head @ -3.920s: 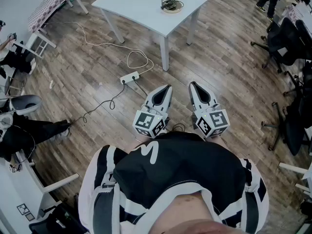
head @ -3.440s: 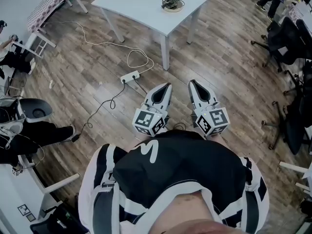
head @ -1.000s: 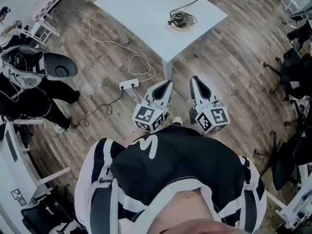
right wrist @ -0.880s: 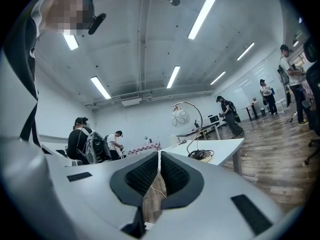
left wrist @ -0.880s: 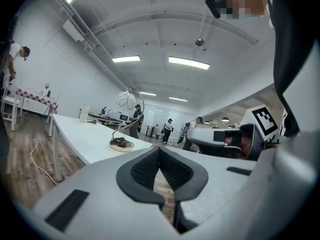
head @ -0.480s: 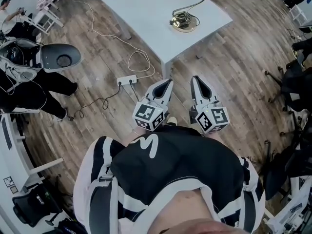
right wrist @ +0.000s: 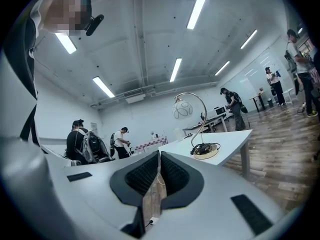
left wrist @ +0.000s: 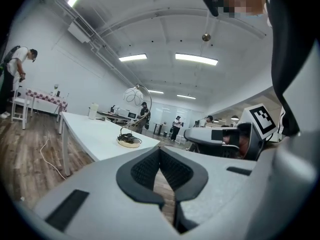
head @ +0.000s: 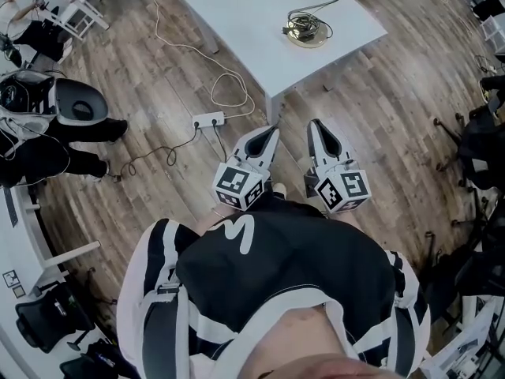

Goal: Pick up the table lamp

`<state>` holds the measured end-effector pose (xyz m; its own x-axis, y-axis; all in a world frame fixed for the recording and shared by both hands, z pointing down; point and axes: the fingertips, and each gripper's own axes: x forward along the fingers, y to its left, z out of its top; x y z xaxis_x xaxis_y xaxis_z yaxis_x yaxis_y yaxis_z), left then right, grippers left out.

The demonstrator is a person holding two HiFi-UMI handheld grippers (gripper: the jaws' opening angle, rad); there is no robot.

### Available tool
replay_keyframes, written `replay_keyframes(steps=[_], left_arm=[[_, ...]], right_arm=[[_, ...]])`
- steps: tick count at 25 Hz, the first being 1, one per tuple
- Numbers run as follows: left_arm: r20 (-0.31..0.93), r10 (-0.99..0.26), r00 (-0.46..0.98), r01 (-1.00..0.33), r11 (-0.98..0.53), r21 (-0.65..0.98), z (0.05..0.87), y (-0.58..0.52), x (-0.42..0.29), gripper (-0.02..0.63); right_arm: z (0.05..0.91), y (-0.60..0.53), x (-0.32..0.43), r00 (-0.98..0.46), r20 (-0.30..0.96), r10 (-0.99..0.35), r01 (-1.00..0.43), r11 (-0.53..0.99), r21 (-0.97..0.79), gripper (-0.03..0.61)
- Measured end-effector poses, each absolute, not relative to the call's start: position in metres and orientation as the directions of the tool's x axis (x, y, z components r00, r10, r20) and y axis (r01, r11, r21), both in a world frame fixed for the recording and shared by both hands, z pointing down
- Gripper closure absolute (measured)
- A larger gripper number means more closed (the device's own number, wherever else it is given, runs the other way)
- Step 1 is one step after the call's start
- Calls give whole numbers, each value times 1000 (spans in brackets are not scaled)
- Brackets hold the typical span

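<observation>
- The left gripper point(head: 271, 131), held low over the brown wood-plank floor point(head: 158, 93), has its jaws clenched on nothing.
- The right gripper point(head: 315, 125) beside it shows jaws drawn together to a thin slit, likewise empty.
- Ahead, the table lamp with round brass base, arched stem and white globe shade point(head: 306, 31) stands untouched near the corner of the white rectangular table point(head: 237, 14), well apart from the 2 grippers.
- By the look of it, none of the pickup is done: approach, opening and grasp all remain.

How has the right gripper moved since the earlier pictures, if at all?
Yes: the right gripper has come forward, much nearer the white table's corner.
</observation>
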<state>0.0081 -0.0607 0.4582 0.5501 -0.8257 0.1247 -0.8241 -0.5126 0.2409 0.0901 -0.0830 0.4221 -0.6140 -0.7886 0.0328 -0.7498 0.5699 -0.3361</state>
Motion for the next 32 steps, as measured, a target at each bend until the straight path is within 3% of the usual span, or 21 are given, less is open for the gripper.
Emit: replay_keyframes(steps=[15, 32], left_arm=[[130, -800, 586, -800, -546, 249, 465, -119, 11, 609], [127, -758, 640, -761, -601, 244, 456, -269, -14, 609]], right_arm=[[435, -136, 95, -571, 60, -819, -781, 520, -347, 549], [434, -273, 71, -514, 70, -855, -818, 465, -338, 549]])
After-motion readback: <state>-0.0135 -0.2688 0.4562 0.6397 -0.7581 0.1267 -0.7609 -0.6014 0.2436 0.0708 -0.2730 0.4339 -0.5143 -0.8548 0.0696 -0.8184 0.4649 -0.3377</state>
